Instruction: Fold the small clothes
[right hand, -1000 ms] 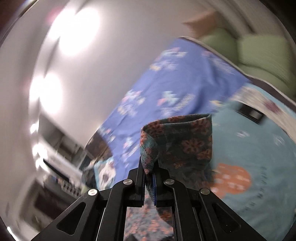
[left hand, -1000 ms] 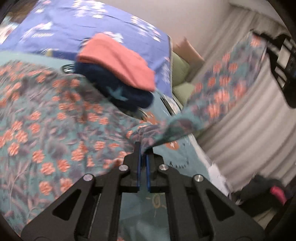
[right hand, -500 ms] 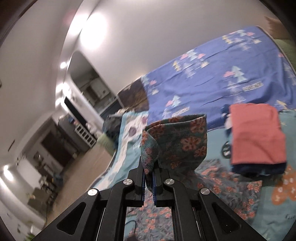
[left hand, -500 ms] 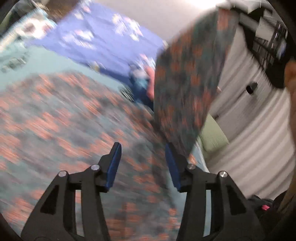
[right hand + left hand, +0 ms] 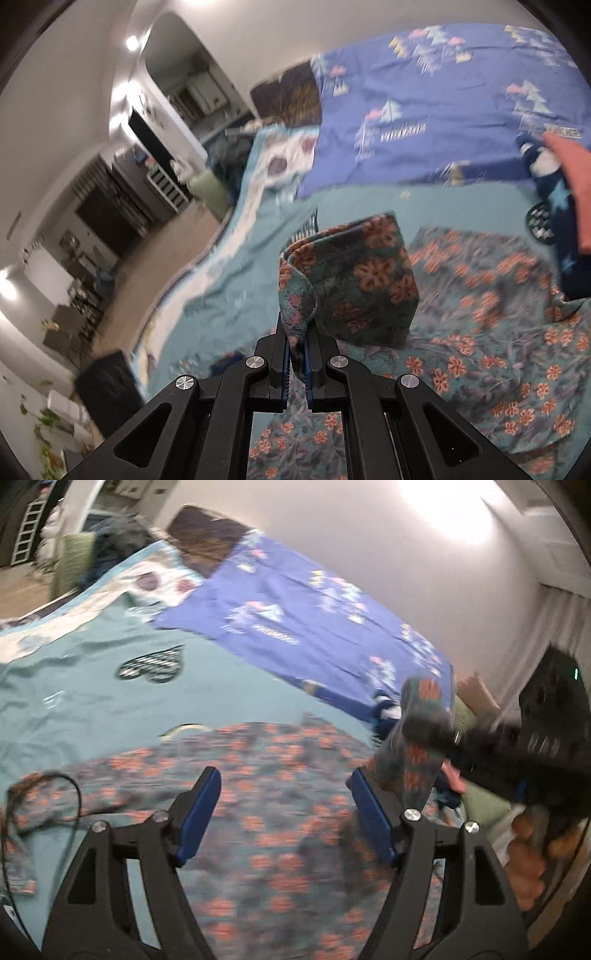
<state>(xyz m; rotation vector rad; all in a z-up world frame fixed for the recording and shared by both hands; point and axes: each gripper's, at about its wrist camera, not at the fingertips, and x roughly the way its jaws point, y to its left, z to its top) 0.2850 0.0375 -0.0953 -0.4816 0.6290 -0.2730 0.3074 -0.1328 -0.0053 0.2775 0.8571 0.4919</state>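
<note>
Right tongs (image 5: 296, 354) grip the floral garment's (image 5: 480, 314) edge above the bed (image 5: 240, 280). Left tongs (image 5: 284, 812) have just been opening, nothing between them. Carry edge across squarely, lay flat, then release.

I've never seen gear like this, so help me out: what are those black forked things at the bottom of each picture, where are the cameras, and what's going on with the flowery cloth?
Those are hand-held grippers, one in each of a person's hands, each with a camera looking along its jaws. In the left view, the left gripper has just been opening; its jaws are apart with nothing between them. In the right view, the right gripper is shut on a fold of the teal garment with orange flowers, which otherwise lies on the light teal bedspread. A folded coral and navy stack sits nearby.
</note>
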